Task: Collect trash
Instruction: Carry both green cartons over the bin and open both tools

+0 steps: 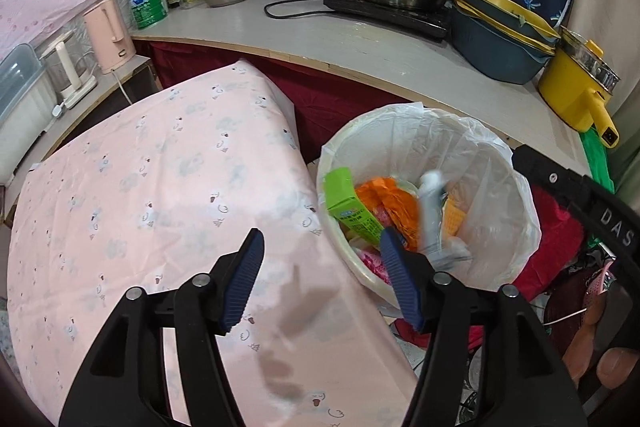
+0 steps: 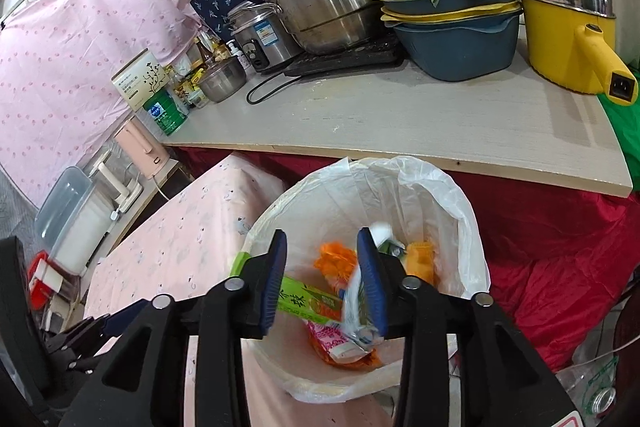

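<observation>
Below the pale wood-grain desk [image 2: 400, 123], a round bin [image 2: 474, 267] with a thin crinkled white liner holds a green carton [image 2: 308, 301], orange wrappers [image 1: 394, 203] and a blurred white packet [image 2: 354, 307]. Left gripper [image 1: 322, 281] gapes wide over pink printed cloth [image 1: 160, 187] at the rim, empty. Right gripper [image 2: 322, 281] stands part open above the bin, gripping nothing (packet blurred just beside its ribbed blue pad).

A white bin [image 2: 460, 227] with a thin plastic bag is standing open, a green carton [image 2: 310, 301], orange wrappers [image 2: 336, 259] and a blurry white piece [image 1: 430, 211] are lying inside
</observation>
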